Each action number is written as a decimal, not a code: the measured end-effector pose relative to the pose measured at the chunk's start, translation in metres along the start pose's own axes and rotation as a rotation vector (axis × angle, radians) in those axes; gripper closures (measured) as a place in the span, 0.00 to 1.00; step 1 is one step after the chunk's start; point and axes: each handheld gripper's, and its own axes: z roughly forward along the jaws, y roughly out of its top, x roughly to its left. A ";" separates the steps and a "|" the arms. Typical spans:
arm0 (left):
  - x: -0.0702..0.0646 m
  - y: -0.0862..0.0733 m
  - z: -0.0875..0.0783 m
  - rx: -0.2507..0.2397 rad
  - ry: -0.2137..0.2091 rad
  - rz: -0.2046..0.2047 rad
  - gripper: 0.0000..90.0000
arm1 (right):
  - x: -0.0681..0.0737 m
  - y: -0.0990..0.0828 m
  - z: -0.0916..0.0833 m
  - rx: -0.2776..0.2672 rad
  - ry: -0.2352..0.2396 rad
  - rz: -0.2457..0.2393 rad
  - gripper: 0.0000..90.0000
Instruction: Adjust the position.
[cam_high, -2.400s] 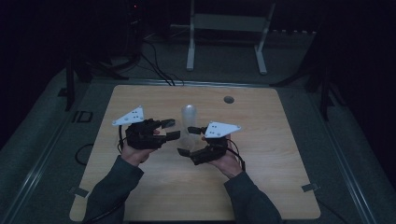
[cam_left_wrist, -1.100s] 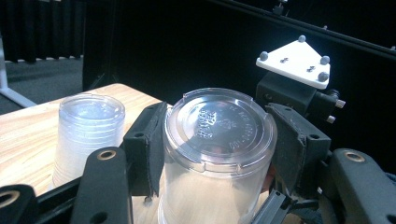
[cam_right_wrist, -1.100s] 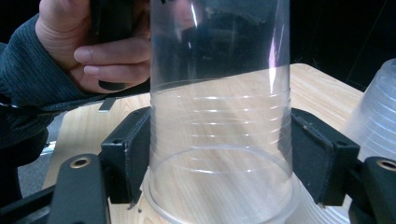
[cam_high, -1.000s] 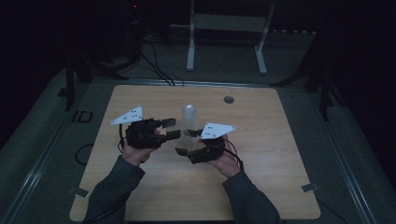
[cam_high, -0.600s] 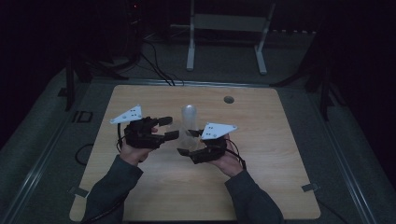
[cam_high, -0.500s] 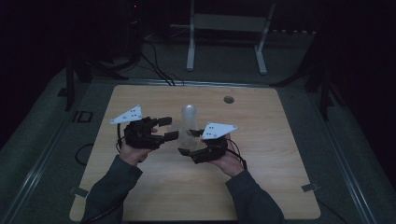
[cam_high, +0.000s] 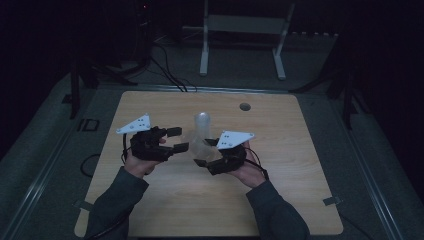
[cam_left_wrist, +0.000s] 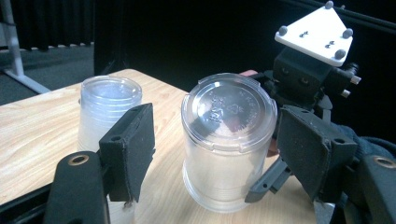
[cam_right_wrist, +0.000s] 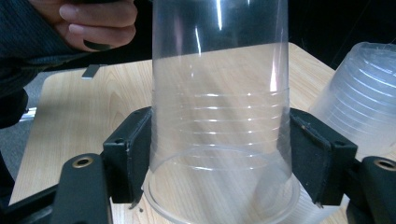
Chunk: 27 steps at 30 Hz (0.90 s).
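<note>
A clear plastic cup stands upside down on the wooden table, its base up. My right gripper is shut on its ribbed lower wall, one pad on each side. My left gripper has just opened its jaws; the cup stands between the pads with a gap on both sides. In the high view the left gripper and the right gripper face each other at mid-table. A stack of the same clear cups, also upside down, stands just behind them.
The cup stack stands close beside the held cup, and its side is at the right in the right gripper view. A small round hole is near the table's far edge. A metal stand and cables lie beyond the table.
The left gripper's jaws have spread apart and let go of the cup. Both hands have kept their place, and the right gripper still holds the cup.
</note>
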 end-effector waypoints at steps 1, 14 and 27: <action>0.000 0.000 0.000 -0.001 0.001 -0.001 0.31 | 0.000 0.000 0.000 0.004 -0.002 -0.003 0.32; 0.002 -0.002 -0.005 0.007 0.014 0.010 0.32 | -0.003 0.003 -0.004 0.062 -0.009 -0.028 0.32; 0.001 -0.001 -0.006 0.039 0.028 0.034 0.34 | -0.004 0.006 -0.006 0.121 -0.026 -0.058 0.32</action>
